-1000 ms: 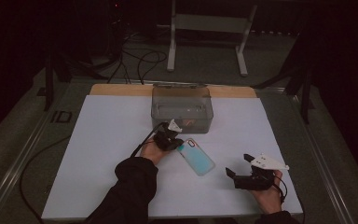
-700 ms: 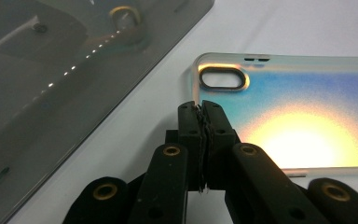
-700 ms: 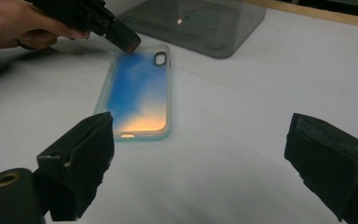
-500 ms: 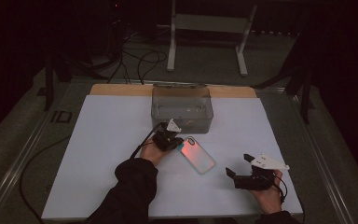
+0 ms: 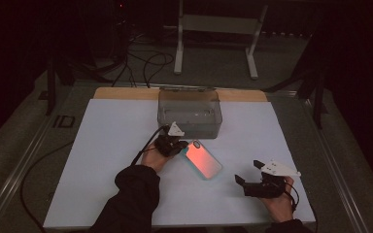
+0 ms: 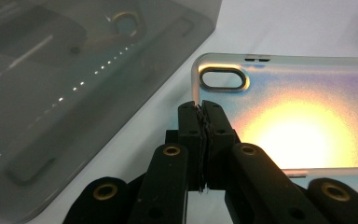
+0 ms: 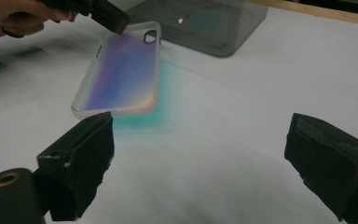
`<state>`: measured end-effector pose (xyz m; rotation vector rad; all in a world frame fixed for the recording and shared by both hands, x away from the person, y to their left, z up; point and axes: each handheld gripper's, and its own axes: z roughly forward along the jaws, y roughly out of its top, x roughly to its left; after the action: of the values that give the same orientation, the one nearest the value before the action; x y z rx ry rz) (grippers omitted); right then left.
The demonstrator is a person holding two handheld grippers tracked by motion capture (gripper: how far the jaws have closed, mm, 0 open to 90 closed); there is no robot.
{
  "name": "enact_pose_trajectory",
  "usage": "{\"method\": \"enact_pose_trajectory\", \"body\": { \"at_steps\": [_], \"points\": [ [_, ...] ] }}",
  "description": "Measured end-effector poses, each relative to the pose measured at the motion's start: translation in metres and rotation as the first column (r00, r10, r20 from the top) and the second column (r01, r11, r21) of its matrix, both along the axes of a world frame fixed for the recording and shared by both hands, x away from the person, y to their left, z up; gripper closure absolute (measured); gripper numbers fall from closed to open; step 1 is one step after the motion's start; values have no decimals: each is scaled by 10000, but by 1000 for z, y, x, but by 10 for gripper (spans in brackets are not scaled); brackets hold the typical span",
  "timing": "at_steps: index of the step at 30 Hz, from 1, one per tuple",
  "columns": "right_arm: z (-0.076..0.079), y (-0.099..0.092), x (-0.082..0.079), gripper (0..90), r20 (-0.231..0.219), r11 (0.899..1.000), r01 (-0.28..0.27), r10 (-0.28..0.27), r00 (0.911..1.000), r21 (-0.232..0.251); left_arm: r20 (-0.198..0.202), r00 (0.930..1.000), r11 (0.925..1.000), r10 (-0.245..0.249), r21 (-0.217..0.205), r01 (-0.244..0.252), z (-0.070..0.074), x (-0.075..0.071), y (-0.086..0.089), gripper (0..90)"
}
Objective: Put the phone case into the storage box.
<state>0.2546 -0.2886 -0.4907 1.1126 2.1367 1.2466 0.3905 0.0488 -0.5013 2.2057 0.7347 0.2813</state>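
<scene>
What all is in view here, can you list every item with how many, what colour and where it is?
phone case: one, clear and iridescent, glowing pink-orange to purple; centre of the sheet, one corner edge pinched and the case tilted up off the surface.
box: one, smoky grey see-through plastic, lid on; far middle of the sheet, just beyond the case.
white sheet: one, covering the tabletop.
wooden strip: one, tan, along the sheet's far edge.
metal stand: one, pale grey, on the floor behind the table.
cables: several, black, on the floor behind the table.
left gripper: one, black, shut on the case's edge near the camera cut-out.
right gripper: one, black, jaws wide open, near right of the sheet.
</scene>
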Motion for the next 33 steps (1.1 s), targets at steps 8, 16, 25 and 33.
{"method": "enact_pose_trajectory", "body": {
  "at_steps": [8, 16, 25, 33],
  "points": [
    [-1, 1, 1, 83, -6, 10000, -8, 8, 10000, 7, 329, 9992, 9994, 228, -283, -219, 11, -3, 12, 893],
    [1, 0, 1, 82, 2, 10000, 51, -51, 10000, 67, 649, 9968, 9972, 469, -612, -430, 23, -8, 23, 894],
    [7, 1, 1, 82, 33, 9999, 44, -44, 10000, 121, 769, 9948, 9951, 662, -787, -601, 25, -14, 31, 895],
    [19, 0, 5, 82, -17, 9993, -192, 193, 9998, 324, 1023, 9922, 9936, 717, -941, -621, 29, -18, 33, 895]
  ]
}}
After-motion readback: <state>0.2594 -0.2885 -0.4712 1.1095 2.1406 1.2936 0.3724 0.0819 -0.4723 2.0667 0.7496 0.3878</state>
